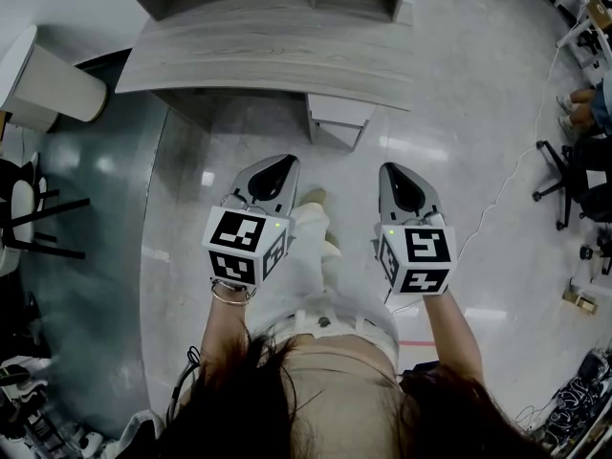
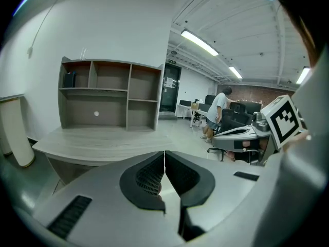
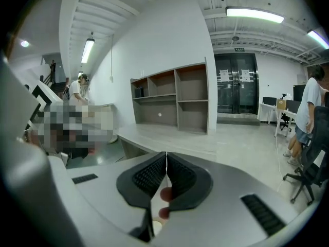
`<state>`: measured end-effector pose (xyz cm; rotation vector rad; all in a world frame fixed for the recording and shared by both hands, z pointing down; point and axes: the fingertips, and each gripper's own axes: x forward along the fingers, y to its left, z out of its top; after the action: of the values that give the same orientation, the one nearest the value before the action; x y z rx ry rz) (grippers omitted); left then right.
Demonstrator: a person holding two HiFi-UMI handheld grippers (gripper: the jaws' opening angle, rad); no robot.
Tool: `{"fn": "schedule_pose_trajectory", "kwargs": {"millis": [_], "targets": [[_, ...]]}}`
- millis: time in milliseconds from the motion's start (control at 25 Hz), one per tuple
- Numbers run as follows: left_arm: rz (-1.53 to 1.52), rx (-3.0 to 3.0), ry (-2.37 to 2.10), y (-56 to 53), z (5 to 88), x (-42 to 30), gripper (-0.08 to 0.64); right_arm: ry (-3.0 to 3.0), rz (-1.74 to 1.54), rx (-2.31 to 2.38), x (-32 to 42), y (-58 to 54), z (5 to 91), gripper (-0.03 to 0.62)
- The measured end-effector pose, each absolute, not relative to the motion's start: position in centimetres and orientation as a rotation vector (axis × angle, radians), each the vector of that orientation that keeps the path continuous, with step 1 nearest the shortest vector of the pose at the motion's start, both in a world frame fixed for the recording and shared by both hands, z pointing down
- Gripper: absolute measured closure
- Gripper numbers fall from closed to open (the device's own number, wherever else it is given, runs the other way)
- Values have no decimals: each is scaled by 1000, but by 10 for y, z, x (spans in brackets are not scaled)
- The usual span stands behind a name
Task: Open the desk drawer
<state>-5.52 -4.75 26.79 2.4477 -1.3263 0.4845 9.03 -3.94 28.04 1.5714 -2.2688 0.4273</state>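
Note:
A grey wood-grain desk (image 1: 268,60) stands ahead of me, with a white drawer unit (image 1: 337,118) under its right end. An open shelf unit (image 2: 110,94) sits on the back of the desk. My left gripper (image 1: 279,165) and right gripper (image 1: 394,172) hang side by side above the floor, short of the desk's front edge. Both are shut with nothing between their jaws. In the left gripper view the left gripper (image 2: 164,164) points over the desk top (image 2: 97,140). In the right gripper view the right gripper (image 3: 166,170) faces the desk (image 3: 169,140) and shelves (image 3: 175,99).
A white rounded cabinet (image 1: 43,84) stands left of the desk. Black chair legs (image 1: 43,223) lie at the far left. An office chair (image 1: 569,175) and a seated person's legs (image 1: 583,108) are at the right, cables (image 1: 574,400) at the lower right. Another person (image 2: 218,112) stands beyond.

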Motion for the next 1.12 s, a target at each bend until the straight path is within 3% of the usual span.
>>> {"fn": "schedule_pose_trajectory", "kwargs": {"millis": [1120], "targets": [[534, 2373, -1263, -122, 324, -74, 545, -2173, 514, 1553, 75, -106, 329, 568]]}}
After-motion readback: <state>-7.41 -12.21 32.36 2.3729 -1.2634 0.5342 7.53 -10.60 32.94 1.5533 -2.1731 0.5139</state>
